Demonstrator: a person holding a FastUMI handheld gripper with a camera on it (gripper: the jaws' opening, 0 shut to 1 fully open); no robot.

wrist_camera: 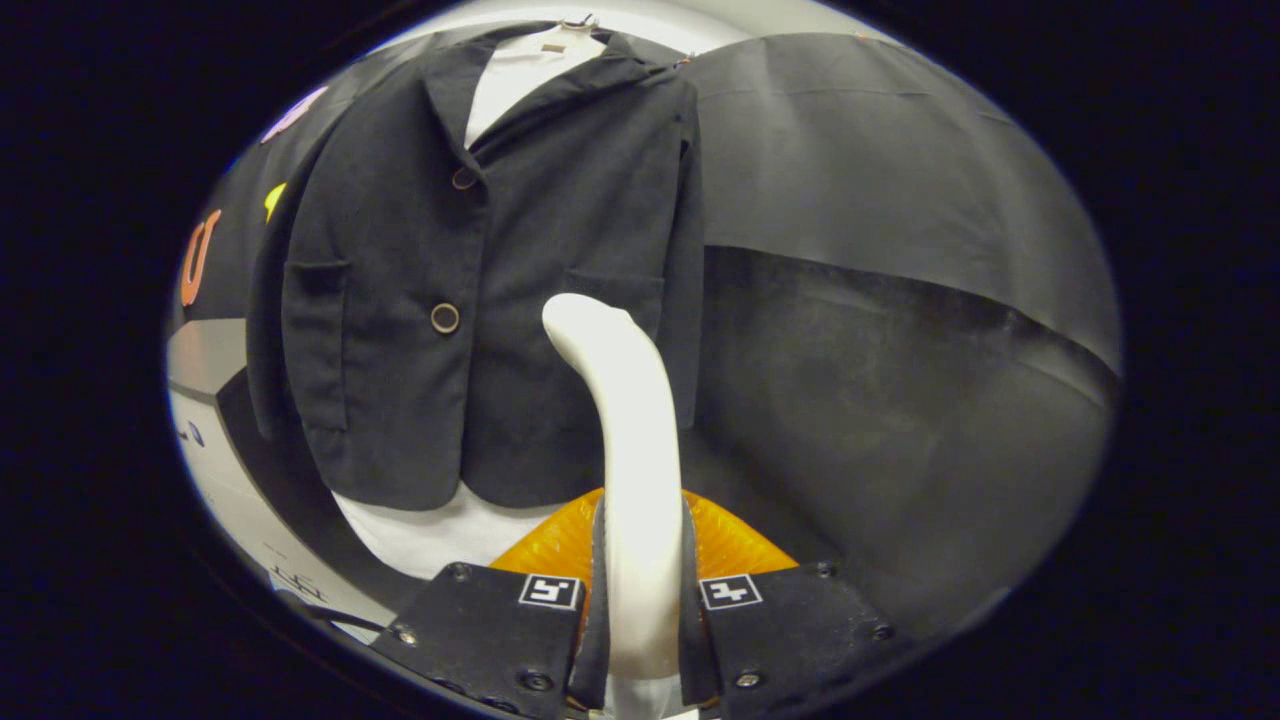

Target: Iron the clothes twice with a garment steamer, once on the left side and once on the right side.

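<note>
claw (640, 600) gripping steamer (625, 420), steamer base hidden

Hanging dark jacket (480, 290), white steamer (630, 450) upright

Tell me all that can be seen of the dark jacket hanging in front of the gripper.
The jacket is dark, matte woven cloth, hung upright, closed over a white garment that shows at collar and hem. It has lapels, two round buttons and two front pockets. The white steamer, clamped by the gripper, overlaps its front; contact cannot be told.
</note>
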